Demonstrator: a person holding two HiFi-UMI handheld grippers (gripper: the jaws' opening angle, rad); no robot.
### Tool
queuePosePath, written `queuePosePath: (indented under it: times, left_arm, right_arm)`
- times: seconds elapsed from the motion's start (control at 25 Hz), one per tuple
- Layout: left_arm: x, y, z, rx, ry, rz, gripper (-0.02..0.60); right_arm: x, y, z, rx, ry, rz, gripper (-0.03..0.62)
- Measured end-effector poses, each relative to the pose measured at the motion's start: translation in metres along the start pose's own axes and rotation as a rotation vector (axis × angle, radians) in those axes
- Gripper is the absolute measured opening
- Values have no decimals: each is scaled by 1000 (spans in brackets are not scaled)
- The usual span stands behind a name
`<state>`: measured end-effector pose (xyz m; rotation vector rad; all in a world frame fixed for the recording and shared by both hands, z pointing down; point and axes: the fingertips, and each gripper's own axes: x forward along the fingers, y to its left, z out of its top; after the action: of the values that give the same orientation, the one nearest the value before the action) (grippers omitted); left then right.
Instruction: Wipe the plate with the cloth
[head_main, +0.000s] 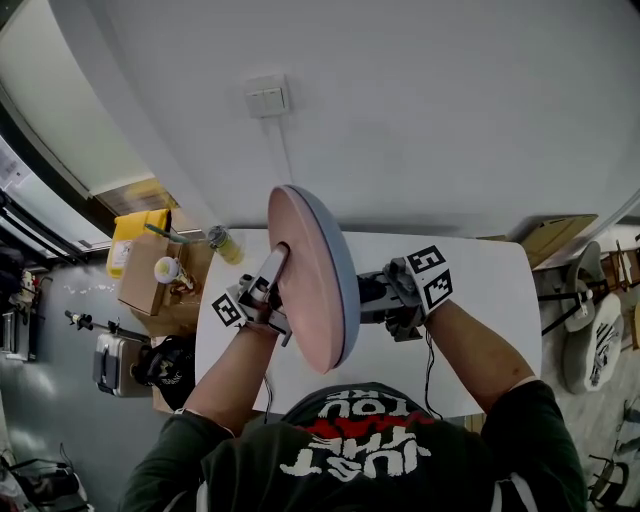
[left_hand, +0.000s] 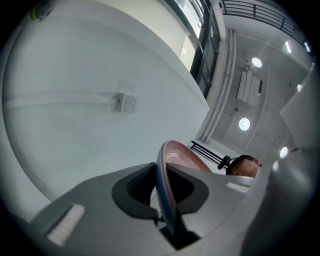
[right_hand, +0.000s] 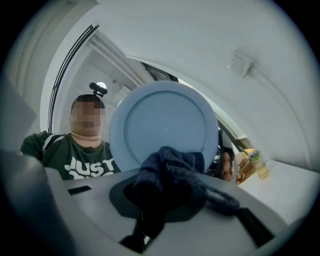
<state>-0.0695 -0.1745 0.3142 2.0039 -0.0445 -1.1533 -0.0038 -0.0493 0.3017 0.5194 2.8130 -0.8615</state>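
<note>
The plate (head_main: 312, 280) stands on edge above the white table (head_main: 470, 270), pink face to the left, blue underside to the right. My left gripper (head_main: 275, 265) is shut on its rim, which runs between the jaws in the left gripper view, where the plate (left_hand: 182, 157) fills the gap of the left gripper (left_hand: 162, 192). My right gripper (head_main: 368, 296) is on the blue side. It is shut on a dark blue cloth (right_hand: 170, 175) bunched between the jaws of the right gripper (right_hand: 167, 200), close in front of the plate's blue underside (right_hand: 162, 122). Whether the cloth touches the plate I cannot tell.
A bottle (head_main: 225, 243) stands at the table's far left corner. Beyond it on the floor are a cardboard box (head_main: 150, 270) and a yellow container (head_main: 135, 235). A wall switch (head_main: 266, 97) is on the white wall behind. The person's torso is close to the table's near edge.
</note>
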Motion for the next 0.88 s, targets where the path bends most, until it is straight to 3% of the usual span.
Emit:
queuePosePath:
  times: [0.2,0.48,0.88]
  left_arm:
    - [-14,-7,-6,-25,42,-14,41]
    - [-17,-11,-27,-31,112,-32,41]
    - [-24,0,-17,12,101,24,41]
  right_arm:
    - [14,-31,-2,-17,15,-74,38]
    - [0,-33,42,-90,-53,-111,40]
    - [-15,12,88,-209,-109,-33,40]
